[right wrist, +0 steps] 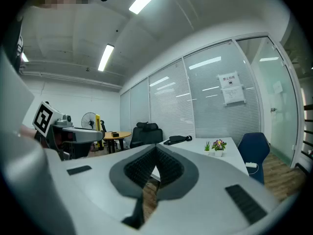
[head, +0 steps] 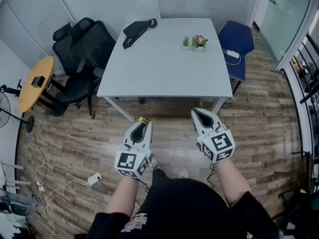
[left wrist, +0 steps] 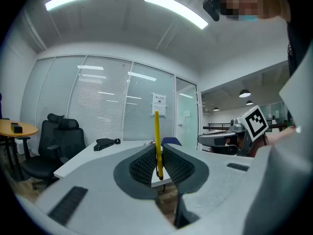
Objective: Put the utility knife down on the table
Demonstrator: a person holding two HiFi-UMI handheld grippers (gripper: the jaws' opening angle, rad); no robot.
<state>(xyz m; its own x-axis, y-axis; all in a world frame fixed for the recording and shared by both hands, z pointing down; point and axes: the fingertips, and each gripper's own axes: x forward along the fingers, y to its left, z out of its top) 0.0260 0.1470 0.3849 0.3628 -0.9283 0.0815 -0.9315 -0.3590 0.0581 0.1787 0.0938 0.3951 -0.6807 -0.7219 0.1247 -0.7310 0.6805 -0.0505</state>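
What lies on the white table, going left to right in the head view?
black bag → small green plant → flowering pot plant → white adapter

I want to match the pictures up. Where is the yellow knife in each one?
Head view: the utility knife pokes out of the left tongs, low and just left of centre.
Left gripper view: in the middle, upright, clamped between the tongs.
Right gripper view: a small yellow strip at the left.
Shared landmark: the black bag on the white table.
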